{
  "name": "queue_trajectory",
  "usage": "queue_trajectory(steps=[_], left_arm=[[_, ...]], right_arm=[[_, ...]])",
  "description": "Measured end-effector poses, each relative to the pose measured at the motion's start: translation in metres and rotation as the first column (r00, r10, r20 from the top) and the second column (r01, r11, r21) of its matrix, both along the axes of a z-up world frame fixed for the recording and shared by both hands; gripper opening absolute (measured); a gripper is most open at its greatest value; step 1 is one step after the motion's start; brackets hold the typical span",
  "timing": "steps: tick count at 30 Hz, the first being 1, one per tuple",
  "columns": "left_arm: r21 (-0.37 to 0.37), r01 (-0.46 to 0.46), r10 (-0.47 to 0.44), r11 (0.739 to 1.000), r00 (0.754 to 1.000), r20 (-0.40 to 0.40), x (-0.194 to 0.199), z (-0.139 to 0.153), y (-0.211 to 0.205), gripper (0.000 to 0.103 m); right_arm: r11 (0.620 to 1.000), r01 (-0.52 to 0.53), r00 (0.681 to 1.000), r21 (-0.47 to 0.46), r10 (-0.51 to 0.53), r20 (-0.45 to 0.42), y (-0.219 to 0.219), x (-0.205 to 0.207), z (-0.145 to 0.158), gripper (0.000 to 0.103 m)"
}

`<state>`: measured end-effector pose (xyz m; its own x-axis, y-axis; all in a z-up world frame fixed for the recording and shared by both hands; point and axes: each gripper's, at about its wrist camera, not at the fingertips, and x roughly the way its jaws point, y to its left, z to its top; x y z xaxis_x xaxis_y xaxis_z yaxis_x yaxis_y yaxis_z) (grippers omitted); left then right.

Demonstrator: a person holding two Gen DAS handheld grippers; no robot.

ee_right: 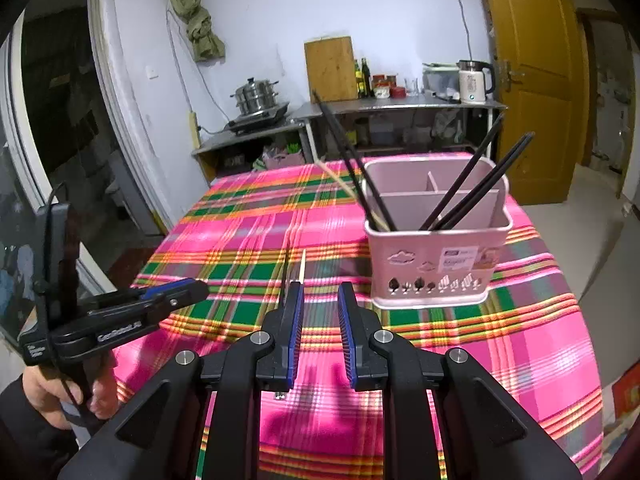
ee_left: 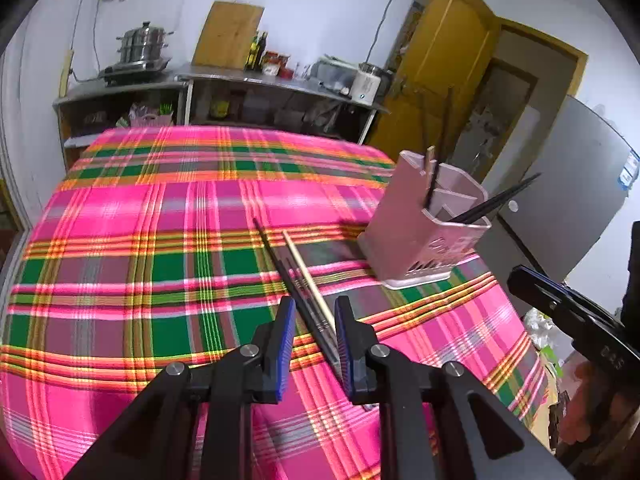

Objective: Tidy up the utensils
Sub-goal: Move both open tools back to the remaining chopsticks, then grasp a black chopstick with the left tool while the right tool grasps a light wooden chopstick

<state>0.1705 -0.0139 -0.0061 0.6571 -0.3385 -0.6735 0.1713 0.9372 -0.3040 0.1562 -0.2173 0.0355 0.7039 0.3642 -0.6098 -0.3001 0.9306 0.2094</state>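
A black chopstick pair point(ee_left: 280, 264) and a pale wooden chopstick point(ee_left: 306, 272) lie side by side on the plaid tablecloth point(ee_left: 160, 264). My left gripper point(ee_left: 314, 312) hangs over their near ends, open, with the sticks in the gap and neither pad pressing on them. To the right stands the pink utensil holder point(ee_left: 424, 236) with chopsticks in it. In the right wrist view the holder point(ee_right: 436, 256) has black chopsticks point(ee_right: 472, 184) leaning in its compartments. My right gripper point(ee_right: 320, 300) is open and empty; the loose chopsticks point(ee_right: 285, 264) pass behind its left finger. The left gripper point(ee_right: 188, 290) shows at the left.
The right gripper's body point(ee_left: 560, 304) juts in at the right edge. Behind the table a steel counter point(ee_right: 400, 106) carries a steamer pot point(ee_right: 256, 98), a cutting board point(ee_right: 330, 66) and a kettle point(ee_right: 474, 80). A yellow door point(ee_right: 532, 80) stands at the right. The table drops off just right of the holder.
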Motion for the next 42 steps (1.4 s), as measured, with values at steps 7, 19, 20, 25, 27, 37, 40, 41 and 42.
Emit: queue_trajectory(steps=[7,19,20,25,27,37,40,41,42], left_arm=[[-0.013,-0.028,0.027,1.000,0.997,-0.068,0.026,-0.030,0.003,0.020],[-0.007,-0.083,0.081,0.997,0.988,-0.130,0.090,-0.064,-0.004,0.020],[-0.004,-0.088,0.087,0.996,0.987,-0.132,0.096,-0.066,-0.005,0.020],[0.021,-0.108,0.110,0.994,0.983,-0.148,0.125,-0.076,-0.006,0.020],[0.038,-0.114,0.118,0.993,0.981,-0.152,0.136,-0.081,-0.007,0.020],[0.164,-0.076,0.095,0.984,0.989,-0.115,0.153,-0.086,-0.019,0.010],[0.185,-0.042,0.063,0.982,0.992,-0.108,0.145,-0.086,-0.012,0.008],[0.198,-0.036,0.058,0.980,0.993,-0.104,0.142,-0.086,-0.008,0.007],[0.208,-0.032,0.054,0.978,0.993,-0.103,0.140,-0.086,-0.005,0.006]], right_arm=[[1.000,-0.017,0.998,-0.002,0.016,-0.058,0.007,0.014,-0.024,0.018],[0.999,-0.047,0.991,-0.001,0.047,-0.125,0.014,0.029,-0.051,0.018],[0.999,-0.049,0.990,0.000,0.048,-0.129,0.014,0.031,-0.053,0.018],[0.998,-0.059,0.987,0.000,0.059,-0.148,0.016,0.035,-0.063,0.018],[0.998,-0.064,0.986,0.000,0.063,-0.155,0.017,0.036,-0.066,0.018],[0.998,-0.066,0.981,-0.001,0.064,-0.183,0.017,0.040,-0.076,0.018],[0.997,-0.071,0.980,-0.004,0.069,-0.186,0.020,0.041,-0.077,0.018],[0.997,-0.075,0.980,-0.006,0.072,-0.185,0.021,0.042,-0.078,0.018],[0.997,-0.079,0.980,-0.008,0.076,-0.184,0.023,0.043,-0.078,0.018]])
